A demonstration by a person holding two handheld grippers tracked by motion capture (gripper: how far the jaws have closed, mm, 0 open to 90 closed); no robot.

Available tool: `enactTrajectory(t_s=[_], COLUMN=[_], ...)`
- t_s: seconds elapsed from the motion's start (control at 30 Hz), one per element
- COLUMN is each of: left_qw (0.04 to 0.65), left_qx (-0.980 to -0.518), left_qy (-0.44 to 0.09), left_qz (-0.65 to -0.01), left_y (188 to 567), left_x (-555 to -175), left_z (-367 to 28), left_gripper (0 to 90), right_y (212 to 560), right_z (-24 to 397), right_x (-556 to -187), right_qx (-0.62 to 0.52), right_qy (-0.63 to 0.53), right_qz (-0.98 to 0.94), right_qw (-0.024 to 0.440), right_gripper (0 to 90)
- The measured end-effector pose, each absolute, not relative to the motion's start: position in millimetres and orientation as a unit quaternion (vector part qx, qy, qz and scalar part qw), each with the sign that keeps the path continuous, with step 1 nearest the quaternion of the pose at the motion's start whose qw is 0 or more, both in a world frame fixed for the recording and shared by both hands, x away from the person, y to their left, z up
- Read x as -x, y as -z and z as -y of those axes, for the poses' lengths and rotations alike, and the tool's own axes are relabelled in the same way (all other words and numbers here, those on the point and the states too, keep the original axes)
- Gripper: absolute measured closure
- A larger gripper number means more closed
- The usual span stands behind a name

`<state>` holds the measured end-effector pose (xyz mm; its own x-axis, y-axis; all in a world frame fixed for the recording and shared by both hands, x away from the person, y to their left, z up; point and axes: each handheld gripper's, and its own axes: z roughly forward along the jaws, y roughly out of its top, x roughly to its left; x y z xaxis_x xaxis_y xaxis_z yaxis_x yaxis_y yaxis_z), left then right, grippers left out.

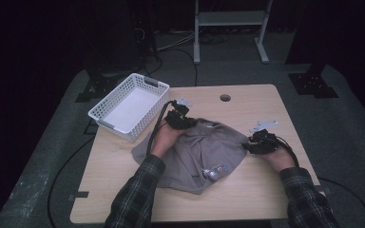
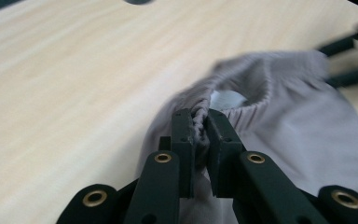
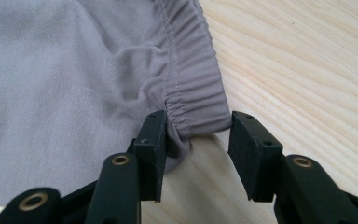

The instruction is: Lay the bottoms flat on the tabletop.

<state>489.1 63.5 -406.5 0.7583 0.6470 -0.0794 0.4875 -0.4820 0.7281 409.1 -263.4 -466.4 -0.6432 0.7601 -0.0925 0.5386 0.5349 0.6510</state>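
A grey garment (image 1: pixel 199 156) with an elastic waistband lies crumpled on the wooden table (image 1: pixel 247 194). My left gripper (image 1: pixel 183 121) is at its far left edge, shut on the gathered waistband (image 2: pixel 200 119), with a white label (image 2: pixel 226 99) just beyond the jaws. My right gripper (image 1: pixel 254 142) is at the garment's right edge. In the right gripper view its jaws straddle the waistband's corner (image 3: pixel 198 126): one pad touches the cloth, the other stands clear of it, so it is open. The grey fabric (image 3: pixel 74 70) spreads away to the left there.
A white slotted basket (image 1: pixel 111 94) stands at the table's far left corner. A round cable hole (image 1: pixel 225 98) sits near the far edge. A small coloured patch (image 1: pixel 216 170) shows on the garment. Bare wood lies in front and to the right.
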Motion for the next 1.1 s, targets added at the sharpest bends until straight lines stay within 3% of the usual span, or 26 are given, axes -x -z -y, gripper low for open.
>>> enactTrajectory(t_s=[0.27, 0.43, 0.7, 1.1], left_qw=[0.36, 0.371, 0.414, 0.432], left_qx=[-0.841, -0.823, -0.82, -0.831], left_qy=[-0.128, -0.14, -0.113, -0.068], left_qz=[-0.383, -0.407, -0.378, -0.344], left_y=[416, 414, 399, 415], left_x=[-531, -531, -492, -416], left_z=[-69, -76, -88, -99], left_gripper=[82.0, 66.0, 50.8, 41.5], right_y=[464, 460, 451, 442], right_z=[264, 265, 257, 225], right_x=[-408, -406, -395, -365], right_qx=[-0.376, -0.376, -0.364, -0.331], right_qy=[-0.306, -0.315, -0.336, -0.38], right_qz=[-0.855, -0.851, -0.85, -0.853], right_qw=[0.185, 0.188, 0.181, 0.137], right_gripper=[54.2, 53.2, 51.7, 46.4])
